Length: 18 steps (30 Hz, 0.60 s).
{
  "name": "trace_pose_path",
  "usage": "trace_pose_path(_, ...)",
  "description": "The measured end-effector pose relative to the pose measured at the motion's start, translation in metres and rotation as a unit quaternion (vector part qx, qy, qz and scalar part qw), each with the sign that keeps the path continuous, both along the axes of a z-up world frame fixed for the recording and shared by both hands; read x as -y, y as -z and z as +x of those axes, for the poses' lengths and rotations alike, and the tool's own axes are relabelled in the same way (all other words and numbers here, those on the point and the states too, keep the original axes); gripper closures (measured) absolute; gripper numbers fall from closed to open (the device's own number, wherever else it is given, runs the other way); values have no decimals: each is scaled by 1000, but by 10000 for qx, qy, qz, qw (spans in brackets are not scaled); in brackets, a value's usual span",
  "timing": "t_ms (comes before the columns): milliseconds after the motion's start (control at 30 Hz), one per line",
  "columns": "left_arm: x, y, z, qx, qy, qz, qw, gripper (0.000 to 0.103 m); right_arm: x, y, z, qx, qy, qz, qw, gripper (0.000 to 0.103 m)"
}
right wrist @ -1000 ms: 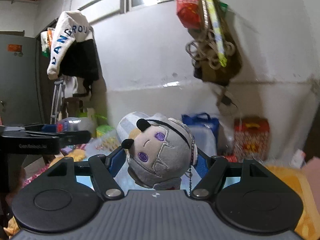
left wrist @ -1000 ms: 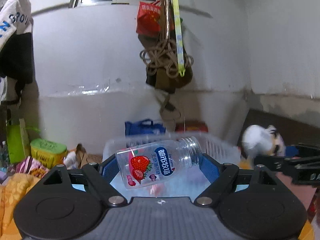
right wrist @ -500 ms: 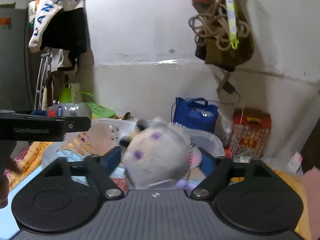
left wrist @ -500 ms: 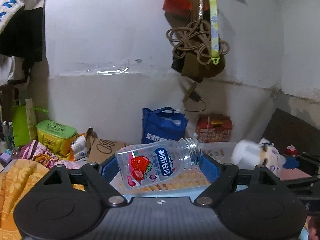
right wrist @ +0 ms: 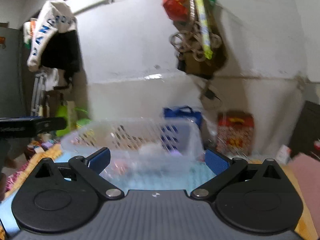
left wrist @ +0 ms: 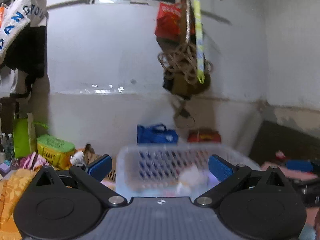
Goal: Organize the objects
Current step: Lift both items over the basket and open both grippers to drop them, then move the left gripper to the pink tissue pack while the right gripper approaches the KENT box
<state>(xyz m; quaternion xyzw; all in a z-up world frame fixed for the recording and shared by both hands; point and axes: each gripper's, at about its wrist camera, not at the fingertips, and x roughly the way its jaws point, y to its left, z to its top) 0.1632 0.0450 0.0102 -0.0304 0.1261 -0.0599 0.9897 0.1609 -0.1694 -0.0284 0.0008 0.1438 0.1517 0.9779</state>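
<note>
A clear plastic basket with a perforated wall stands right ahead of both grippers; it also shows in the right wrist view. A blurred pale plush shape lies inside it, also seen in the right wrist view. My left gripper is open and empty, its blue pads wide apart. My right gripper is open and empty as well. The left gripper's black body shows at the left of the right wrist view. The strawberry bottle is not clearly visible.
A blue bag and a red box stand behind the basket by the white wall. A yellow-green tin and cluttered fabric lie at the left. Rope and bags hang overhead. A pink sheet lies right.
Both grippers have opened. The strawberry bottle has left the left gripper and the plush toy has left the right one; both grippers now tilt up above the basket.
</note>
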Motion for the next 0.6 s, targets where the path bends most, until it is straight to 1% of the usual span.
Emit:
trace_pose_path(33,1,8,-2,-121,57,45,9999,0,4,7,-4,-72,47,113,9999,0)
trace_pose_path(67,3,17,-3,-262,98,108,9996,0,5,14,-5,-280,20,143,9995,0)
trace_pose_path(100,5,25,-2,-374,113,177,9991,0,4,22,-3,-561,-2,87,9984,0)
trace_pose_path(133,7,35,0,-545,128,320,9979,0,3,30,-2,-748,34,21,9972,0)
trace_pose_path(167,9,43,4,-697,98,454,9965,0,1,38,-3,-842,63,-93,9964,0)
trace_pose_path(233,12,62,12,-1004,-17,683,9926,0,-8,53,-7,-910,48,-518,9945,0)
trace_pose_path(300,12,75,19,-1205,-112,876,9888,0,-15,66,-10,-1009,10,-923,9906,0)
trace_pose_path(333,11,80,22,-1284,-190,931,9872,0,-15,71,-11,-1090,-32,-1004,9890,0)
trace_pose_path(400,4,90,27,-1470,-295,924,9844,0,-12,75,-10,-1242,-79,-940,9878,0)
trace_pose_path(500,-1,97,36,-1703,-357,793,9815,0,-1,77,-5,-1430,-77,-727,9870,0)
trace_pose_path(600,2,102,35,-1706,-402,880,9806,0,4,82,-11,-1494,-21,-664,9865,0)
